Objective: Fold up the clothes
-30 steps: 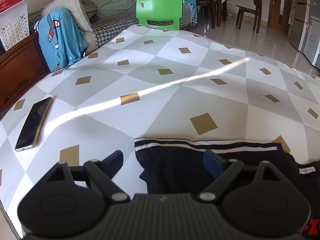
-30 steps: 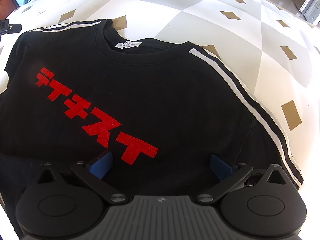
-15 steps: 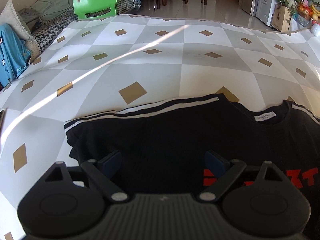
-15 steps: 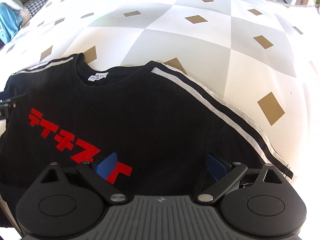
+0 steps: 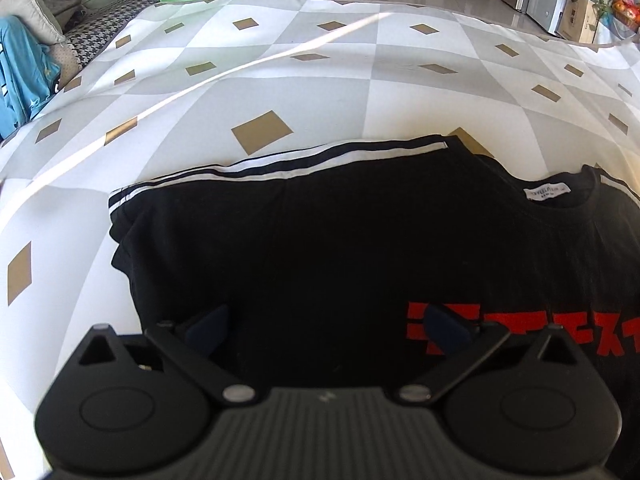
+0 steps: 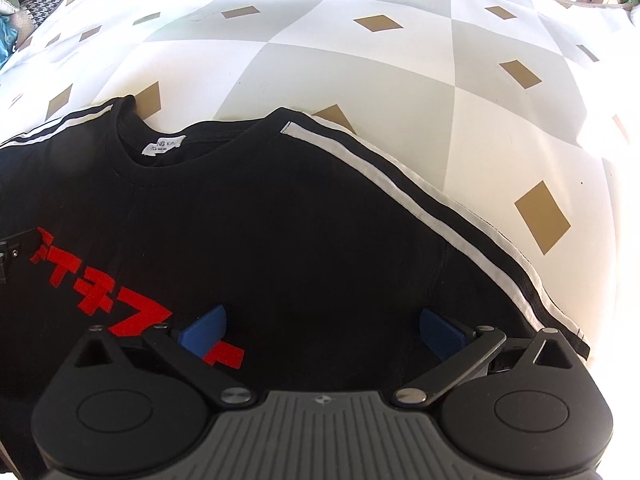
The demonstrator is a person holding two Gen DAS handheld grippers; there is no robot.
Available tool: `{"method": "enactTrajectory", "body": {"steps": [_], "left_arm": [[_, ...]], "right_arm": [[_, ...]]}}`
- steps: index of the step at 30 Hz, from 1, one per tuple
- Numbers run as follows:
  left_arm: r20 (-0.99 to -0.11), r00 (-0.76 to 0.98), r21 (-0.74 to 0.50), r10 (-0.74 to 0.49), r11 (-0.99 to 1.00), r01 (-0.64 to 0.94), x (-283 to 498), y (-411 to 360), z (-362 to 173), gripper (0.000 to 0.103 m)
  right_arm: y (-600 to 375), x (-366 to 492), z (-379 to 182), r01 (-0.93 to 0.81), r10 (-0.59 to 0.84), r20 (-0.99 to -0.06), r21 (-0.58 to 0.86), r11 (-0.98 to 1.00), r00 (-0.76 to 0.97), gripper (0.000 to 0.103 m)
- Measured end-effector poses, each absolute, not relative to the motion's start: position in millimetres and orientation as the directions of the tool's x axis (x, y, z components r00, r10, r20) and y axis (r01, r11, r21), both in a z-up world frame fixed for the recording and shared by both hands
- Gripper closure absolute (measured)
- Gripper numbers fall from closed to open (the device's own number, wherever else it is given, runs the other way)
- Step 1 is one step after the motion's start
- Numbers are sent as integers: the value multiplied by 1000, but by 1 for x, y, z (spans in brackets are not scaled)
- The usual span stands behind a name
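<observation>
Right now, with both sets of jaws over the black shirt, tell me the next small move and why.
Probably lower each gripper onto its sleeve edge and pinch. The T-shirt lies flat, front up, unfolded, on the patterned cloth. The left gripper and right gripper hover above it, jaws opening, nothing between them.

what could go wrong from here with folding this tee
Both jaws are opening, with only flat cloth between them. The left gripper and right gripper hang over the middle of the tee, not an edge, so closing may bunch it. The right sleeve lies near the bed's edge and could slide off.
</observation>
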State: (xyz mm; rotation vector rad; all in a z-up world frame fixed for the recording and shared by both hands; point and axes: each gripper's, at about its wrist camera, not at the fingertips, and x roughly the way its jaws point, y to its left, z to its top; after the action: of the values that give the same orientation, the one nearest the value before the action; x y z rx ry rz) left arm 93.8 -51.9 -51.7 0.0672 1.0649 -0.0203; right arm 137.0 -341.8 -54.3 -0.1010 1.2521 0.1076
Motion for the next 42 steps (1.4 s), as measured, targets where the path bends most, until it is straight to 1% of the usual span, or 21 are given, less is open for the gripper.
{"method": "enactTrajectory", "body": {"steps": [27,35,37,39,42], "left_arm": [[-865,497,24,66,996,-89,125,-50,-55,0],[-868,490,25,76,994,-109,132,-52,-55,0],[-870,487,28,79,993,-111,132,-53,-55,0],[-868,490,32,82,993,-110,131,-54,-52,0],[-851,519,34,79,995,-97,127,-59,-44,0]], "right_arm": [[-320,182,-53,-24,-20,-879,-35,999,476,0],[-326,194,-50,-12,-24,-888,-33,999,459,0],[-328,195,-46,-8,-24,-896,-31,999,443,3],[-331,194,-41,1,-19,-900,-21,1000,436,10],[-341,188,-29,20,18,-894,31,999,448,11]]}}
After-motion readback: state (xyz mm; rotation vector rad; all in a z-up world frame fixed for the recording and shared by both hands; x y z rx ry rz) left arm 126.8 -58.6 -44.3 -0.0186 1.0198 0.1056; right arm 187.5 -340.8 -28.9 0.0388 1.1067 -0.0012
